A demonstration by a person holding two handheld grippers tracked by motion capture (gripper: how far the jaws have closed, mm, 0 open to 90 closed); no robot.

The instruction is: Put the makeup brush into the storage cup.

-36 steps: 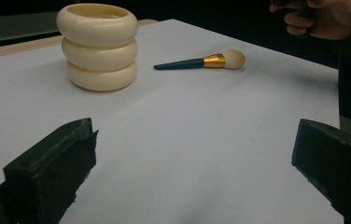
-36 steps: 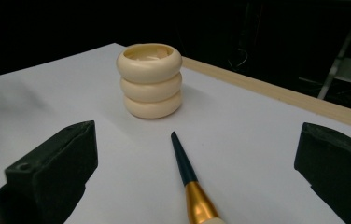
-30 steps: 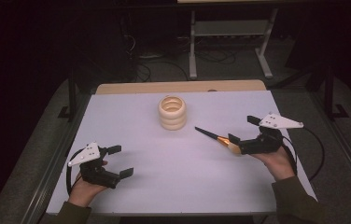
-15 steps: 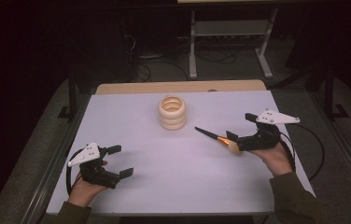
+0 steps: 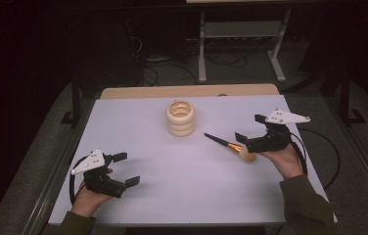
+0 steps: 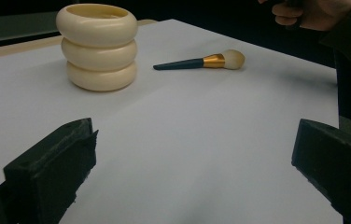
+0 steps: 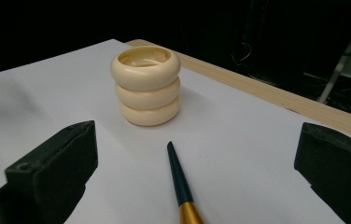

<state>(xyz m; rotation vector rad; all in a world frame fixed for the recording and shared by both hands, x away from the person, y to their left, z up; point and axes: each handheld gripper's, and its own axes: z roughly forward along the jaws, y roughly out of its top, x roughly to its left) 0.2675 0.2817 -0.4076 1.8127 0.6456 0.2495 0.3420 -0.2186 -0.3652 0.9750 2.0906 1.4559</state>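
One brush (image 5: 228, 145), one ringed cup (image 5: 180, 118), apparently empty; two hand-held grippers, jaws wide.

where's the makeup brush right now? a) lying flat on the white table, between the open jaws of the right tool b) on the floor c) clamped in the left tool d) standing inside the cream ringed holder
a: the makeup brush lies flat on the table, apart from the cream holder, its dark handle running between the spread jaws of the right tool, which have not closed on it.
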